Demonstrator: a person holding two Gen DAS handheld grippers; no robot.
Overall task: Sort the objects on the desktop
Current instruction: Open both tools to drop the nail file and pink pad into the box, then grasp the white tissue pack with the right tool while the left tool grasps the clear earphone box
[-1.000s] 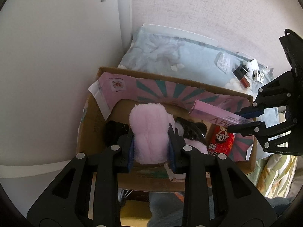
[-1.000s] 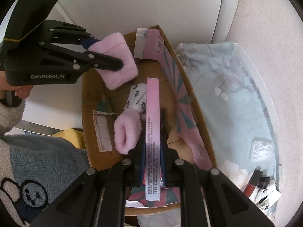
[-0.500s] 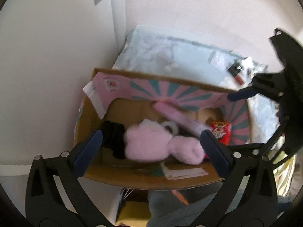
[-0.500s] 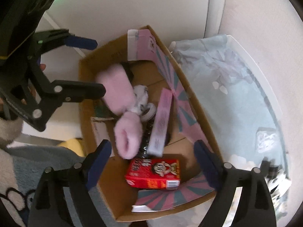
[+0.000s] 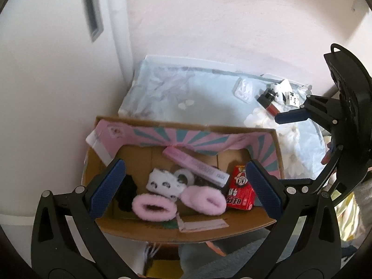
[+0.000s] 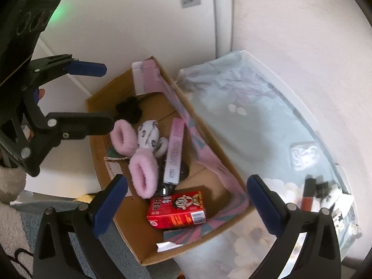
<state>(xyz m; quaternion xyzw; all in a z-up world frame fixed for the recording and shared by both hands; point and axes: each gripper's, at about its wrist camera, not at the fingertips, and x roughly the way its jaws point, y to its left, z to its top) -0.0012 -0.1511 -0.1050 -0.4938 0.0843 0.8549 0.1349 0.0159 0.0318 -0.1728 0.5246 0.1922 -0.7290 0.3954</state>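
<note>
An open cardboard box [image 5: 186, 230] holds two pink fuzzy socks [image 5: 153, 207] [image 5: 204, 198], a long pink carton [image 5: 197, 166], a red snack box [image 5: 240, 191], a panda-print sock [image 5: 162, 181], a tape roll [image 5: 184, 177] and a black item [image 5: 126, 190]. My left gripper [image 5: 183, 165] hangs open above the box, holding nothing. The jaws of my right gripper [image 6: 187, 179] are opening over the box's right end, with nothing between them. In the right wrist view the long pink carton [image 6: 174, 153] lies beside the socks [image 6: 143, 174], and the red snack box [image 6: 176, 210] is nearest.
Behind the box lies a pale blue cloth-covered surface [image 5: 186, 93] with a clear packet [image 5: 243, 89] and small cosmetics [image 5: 272, 102] at its right end. White walls close the back and left. A person's fuzzy sleeve [image 6: 9, 181] shows at the left.
Both grippers opened and rose. The left let go of a pink fuzzy sock and the right let go of the long pink carton. Both things now lie in the box.
</note>
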